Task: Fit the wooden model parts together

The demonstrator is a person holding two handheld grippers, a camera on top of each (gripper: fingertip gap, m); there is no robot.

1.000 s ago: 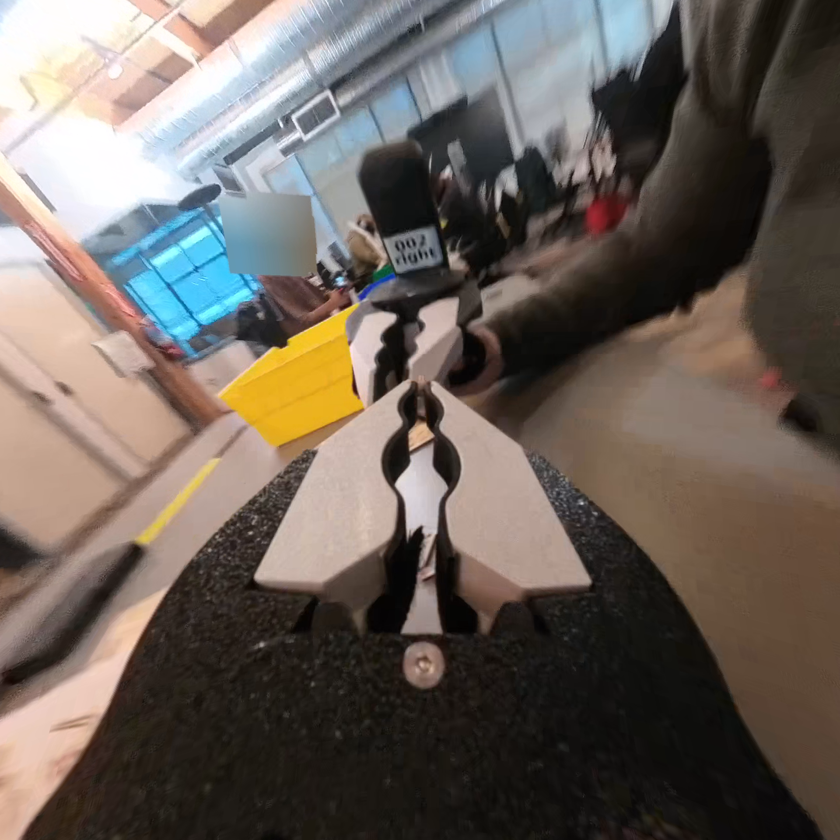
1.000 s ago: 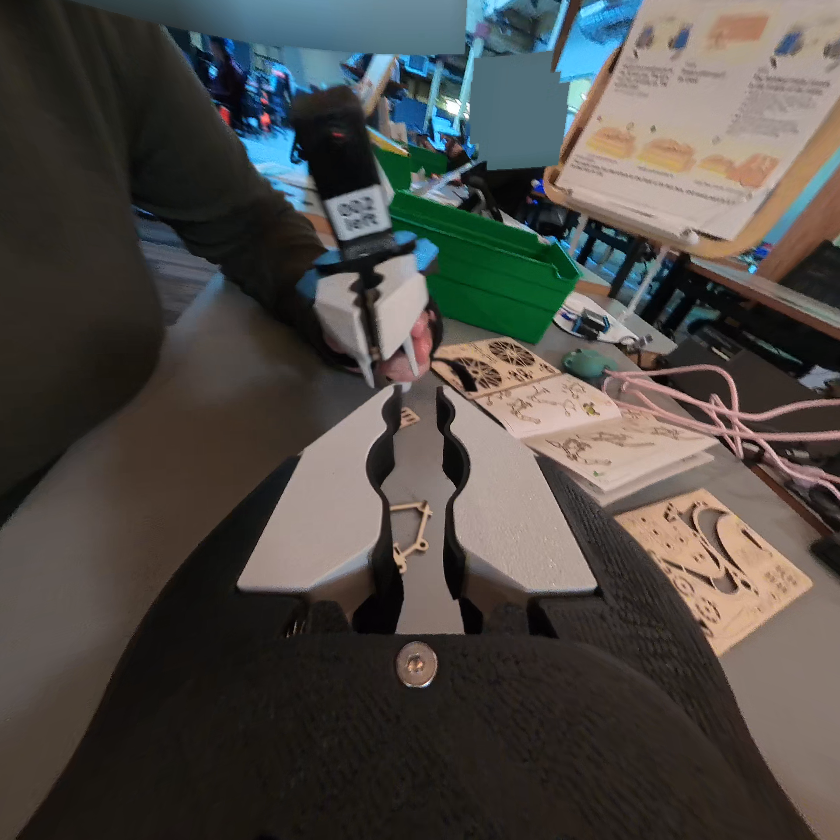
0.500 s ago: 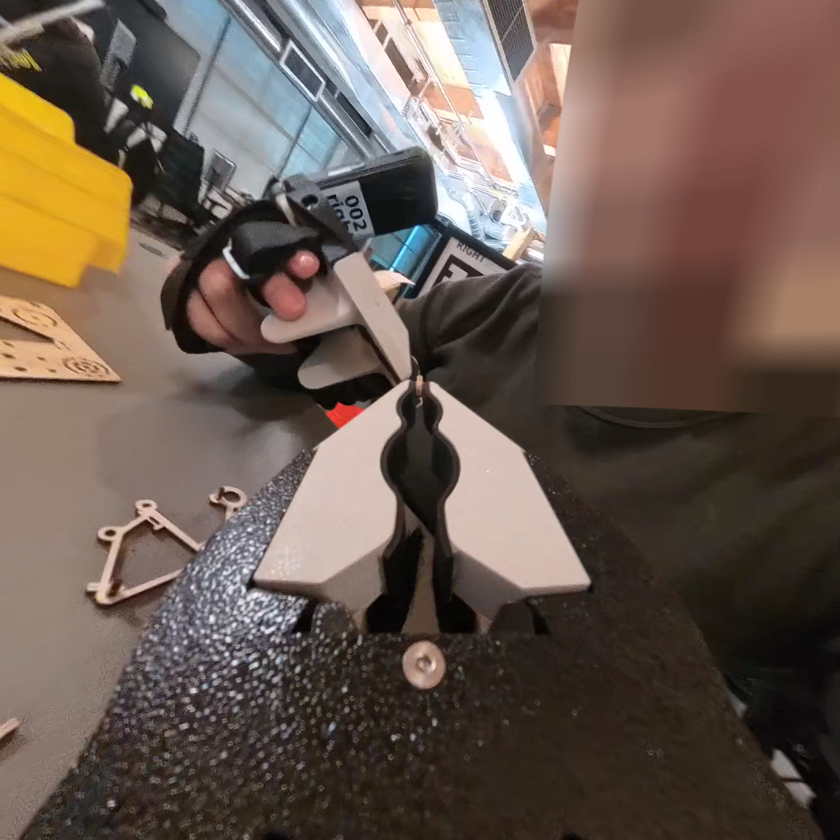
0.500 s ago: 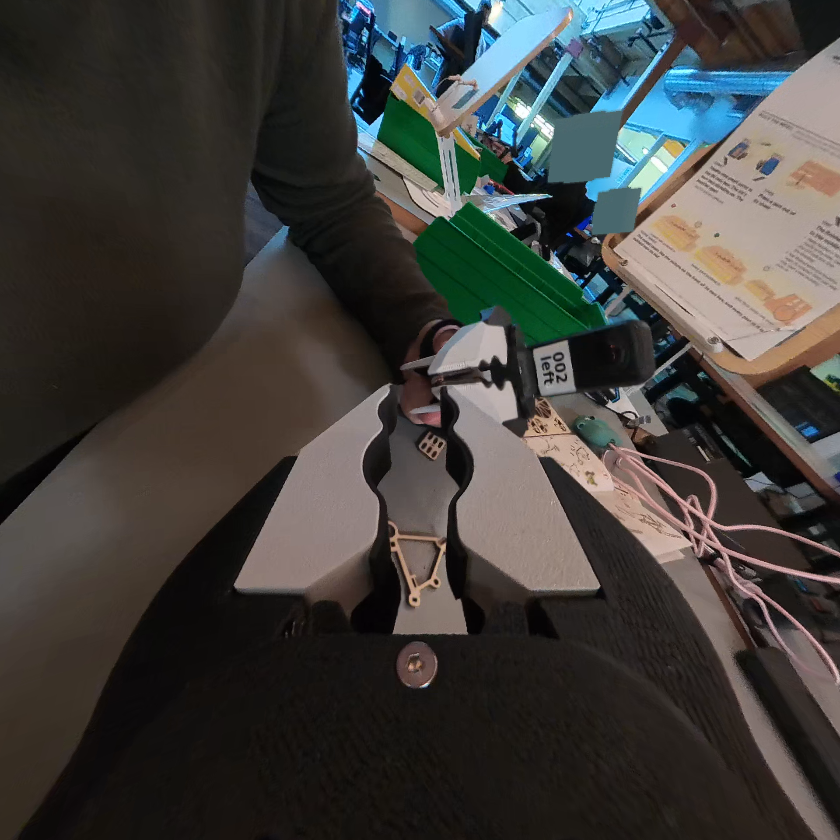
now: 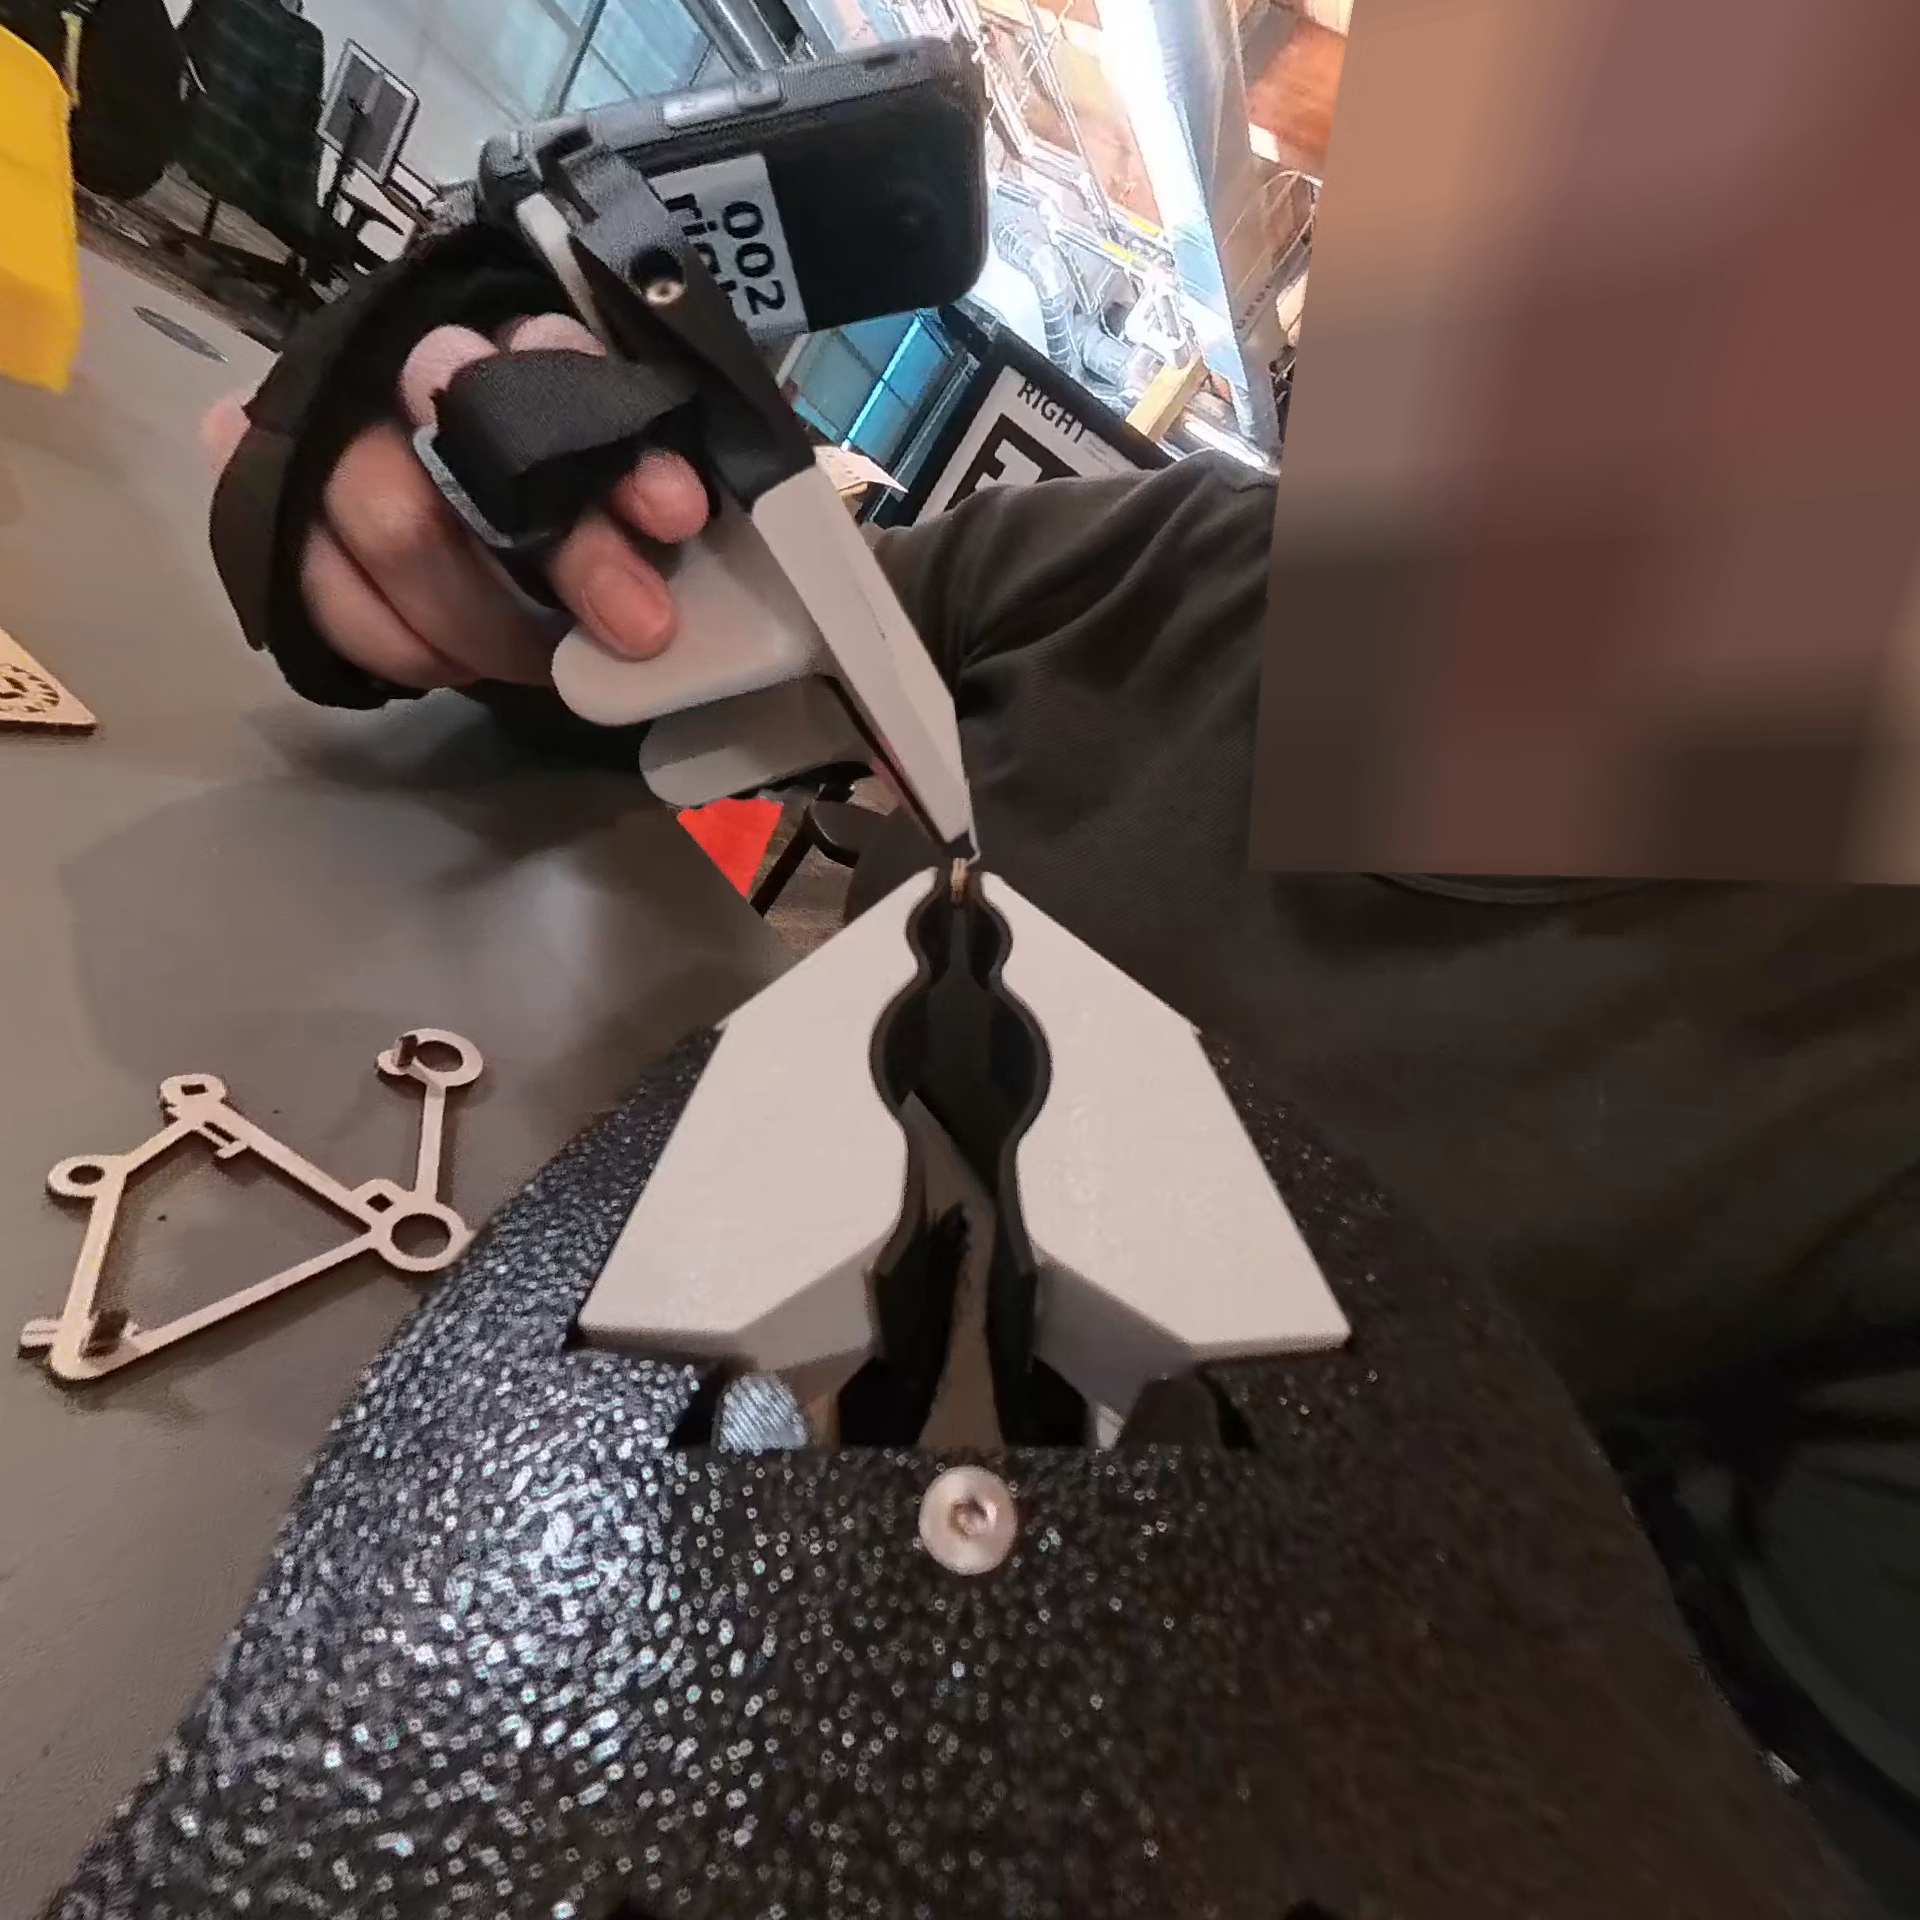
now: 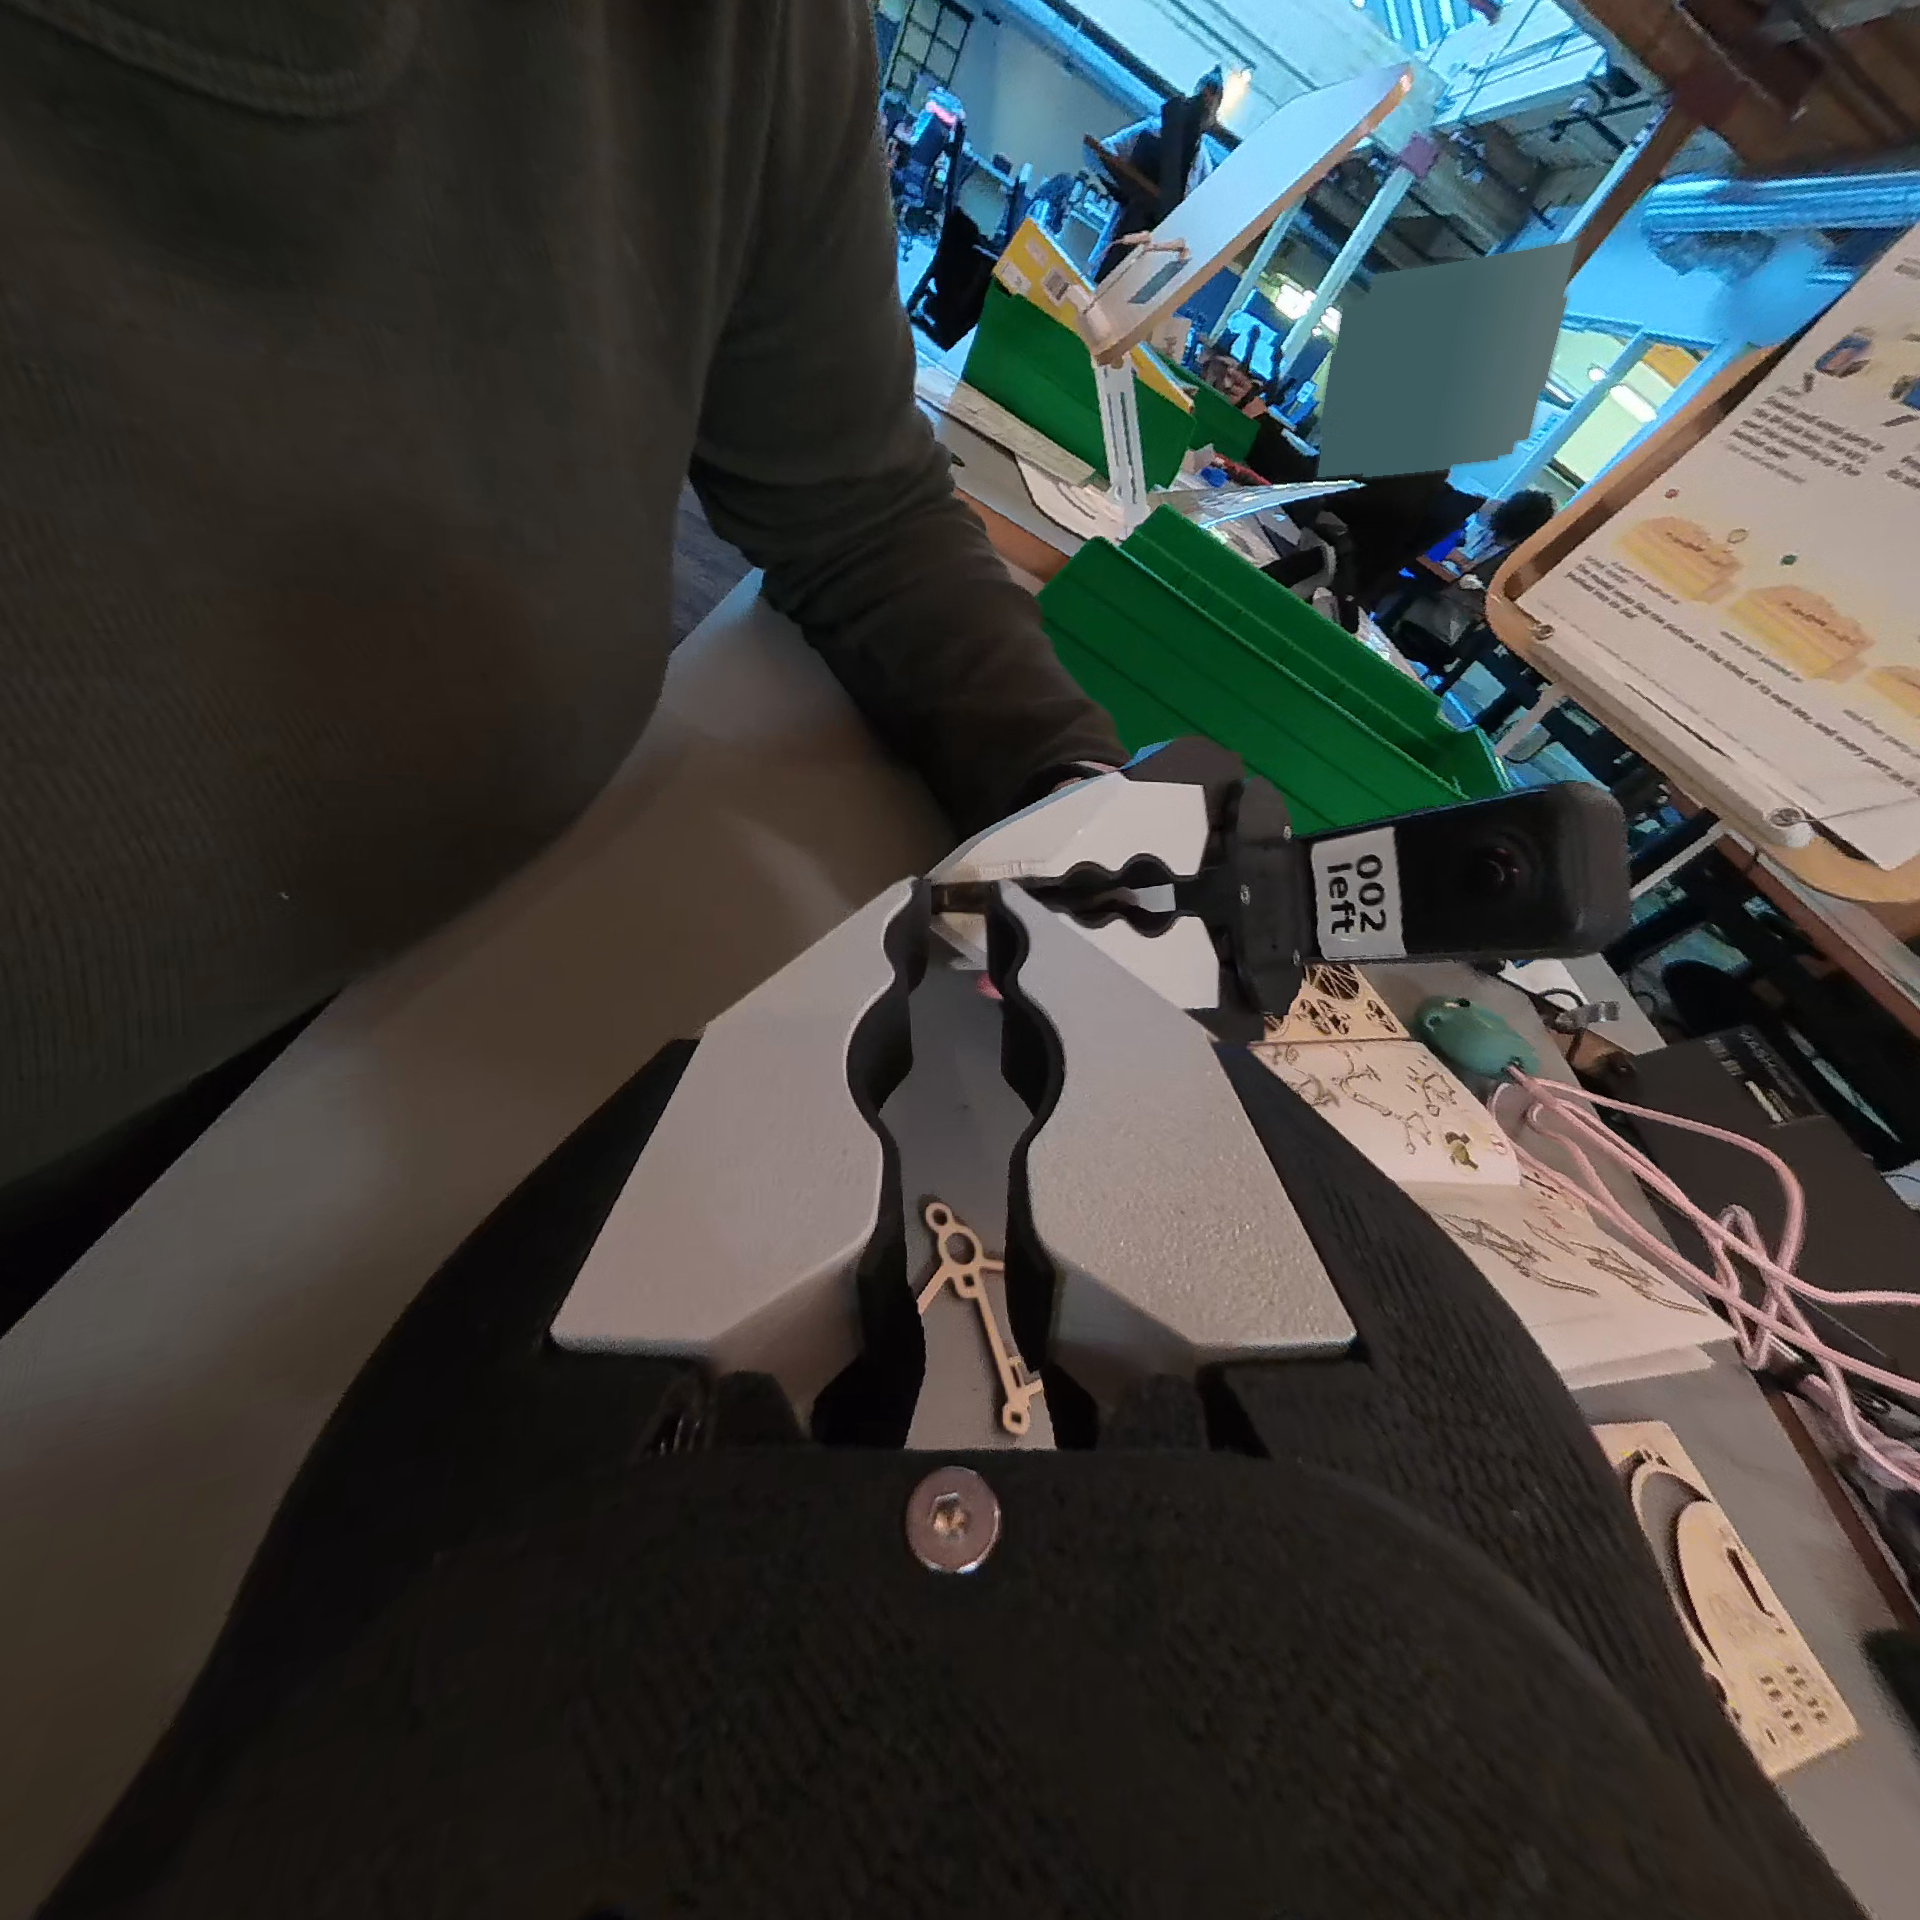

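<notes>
Above the grey table (image 5: 260, 883), both grippers are meeting tip to tip over one small wooden piece (image 5: 958, 881).

- Left gripper (image 5: 958, 896): its fingers are closing together at the tips and pinching the thin piece edge-on, so only a pale sliver is showing between them. Holding it by the far tip is probably leaving the free end exposed for the other tool.
- Right gripper (image 6: 956, 914): its fingers are standing slightly apart, straddling the same piece where it sticks out of the left gripper. Whether its pads are pressing on it cannot be told from either view; it is judged to be taking over the piece or steadying it.
- Both tools are hanging clear of the table, likely so the piece can be turned freely.
- Triangular wooden frame (image 5: 249, 1195) is lying flat on the table beside the left gripper, well apart from the pinch, presumably waiting as the mating part.
- Perforated wooden sheets (image 6: 1725, 1642) and an open booklet (image 6: 1392, 1112) are lying to the right, with an instruction board (image 6: 1745, 582) propped behind them within view for reference.
- Writing: each gripper's camera is carrying a white sticker, and the board and booklet are bearing print; none is being transcribed.
</notes>
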